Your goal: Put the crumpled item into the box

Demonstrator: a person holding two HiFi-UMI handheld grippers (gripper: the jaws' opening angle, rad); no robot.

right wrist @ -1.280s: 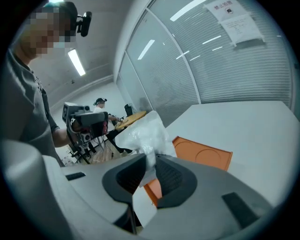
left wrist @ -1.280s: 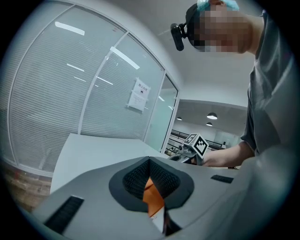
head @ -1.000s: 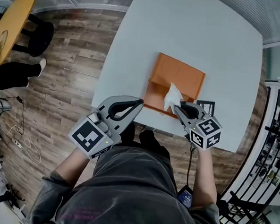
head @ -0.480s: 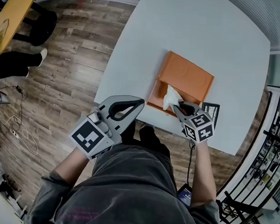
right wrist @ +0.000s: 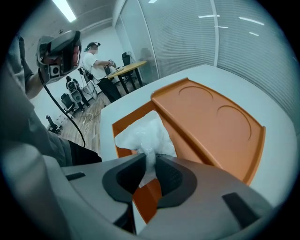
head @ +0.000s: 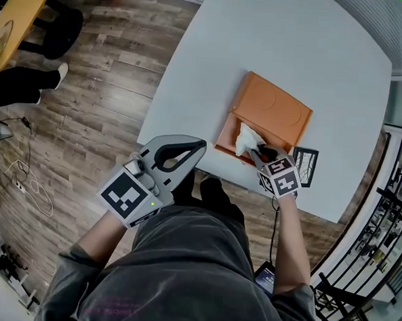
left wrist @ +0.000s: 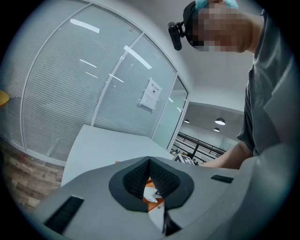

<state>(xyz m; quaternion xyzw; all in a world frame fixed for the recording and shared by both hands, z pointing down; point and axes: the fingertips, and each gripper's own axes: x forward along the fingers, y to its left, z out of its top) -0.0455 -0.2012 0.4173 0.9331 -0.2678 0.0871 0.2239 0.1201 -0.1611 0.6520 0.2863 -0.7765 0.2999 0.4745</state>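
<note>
Right gripper [right wrist: 151,158]: clamped on the crumpled item [right wrist: 140,133].
Crumpled item: held at the open near end of the orange box [head: 275,110].
Left gripper [left wrist: 149,161]: pressed together, nothing gripped.

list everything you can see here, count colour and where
table: 1, pale grey, middle of the head view
box: 1, orange, open, near edge of the table
lid: 1, orange, two round dents, over the far part of the box
crumpled item: 1, white, at the box opening, in the right claw
card: 1, black-framed, on the table right of the box
round table: 1, yellow, far left
floor: brown wood, around the table
railing: black, right edge
left claw: 1, grey, shut, empty, by the table's near edge
right claw: 1, grey, shut on the crumpled item
</note>
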